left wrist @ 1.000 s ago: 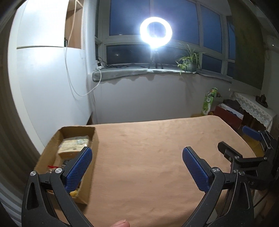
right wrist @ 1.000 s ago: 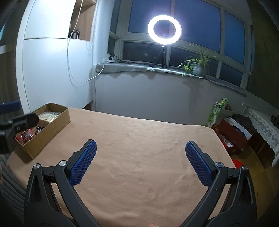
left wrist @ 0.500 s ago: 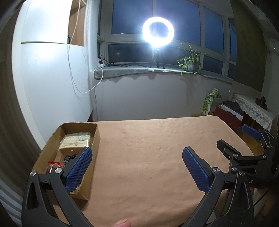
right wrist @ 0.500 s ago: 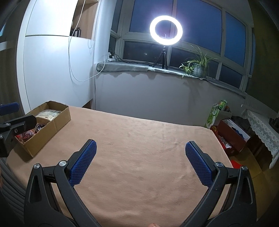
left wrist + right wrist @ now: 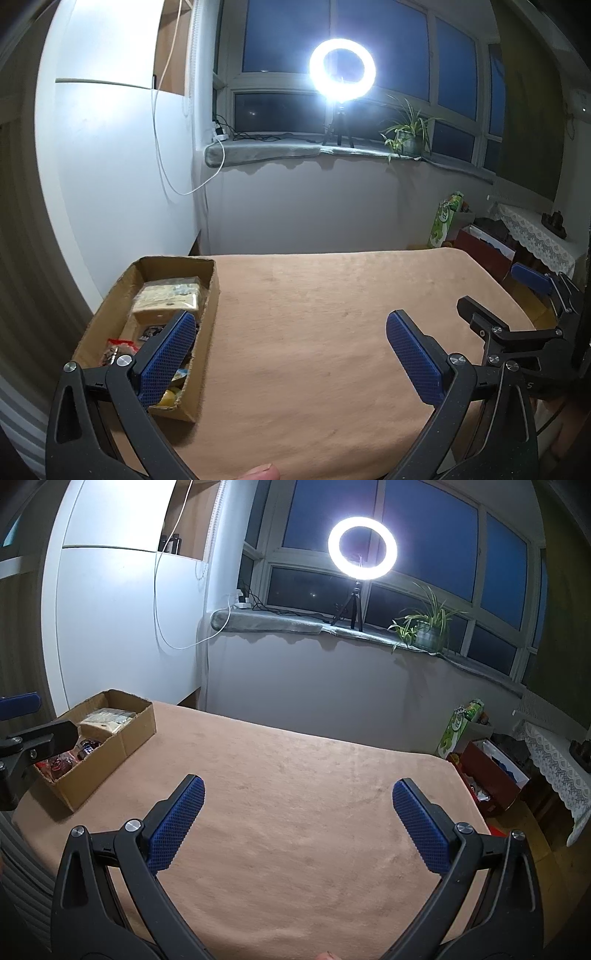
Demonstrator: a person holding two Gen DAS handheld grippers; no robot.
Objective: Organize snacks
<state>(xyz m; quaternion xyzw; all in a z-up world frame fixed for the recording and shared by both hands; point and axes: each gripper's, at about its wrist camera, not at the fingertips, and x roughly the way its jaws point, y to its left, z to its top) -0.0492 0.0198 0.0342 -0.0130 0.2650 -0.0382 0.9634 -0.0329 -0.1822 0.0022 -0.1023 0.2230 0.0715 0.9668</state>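
Dim room; ring light (image 5: 342, 68) glares on sill; fisheye-bent edges.

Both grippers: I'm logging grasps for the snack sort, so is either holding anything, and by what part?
Nothing is held. The left gripper and right gripper are open above the tan tablecloth; the snacks lie in the cardboard box.

Home room: potted plant (image 5: 428, 627) on windowsill, lace-covered side table (image 5: 554, 760).

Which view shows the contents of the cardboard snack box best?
The left wrist view: it looks down into the cardboard box, showing the pale packet and wrappers, though one claw finger covers some. The right wrist view sees it farther off, side-on, partly hidden.
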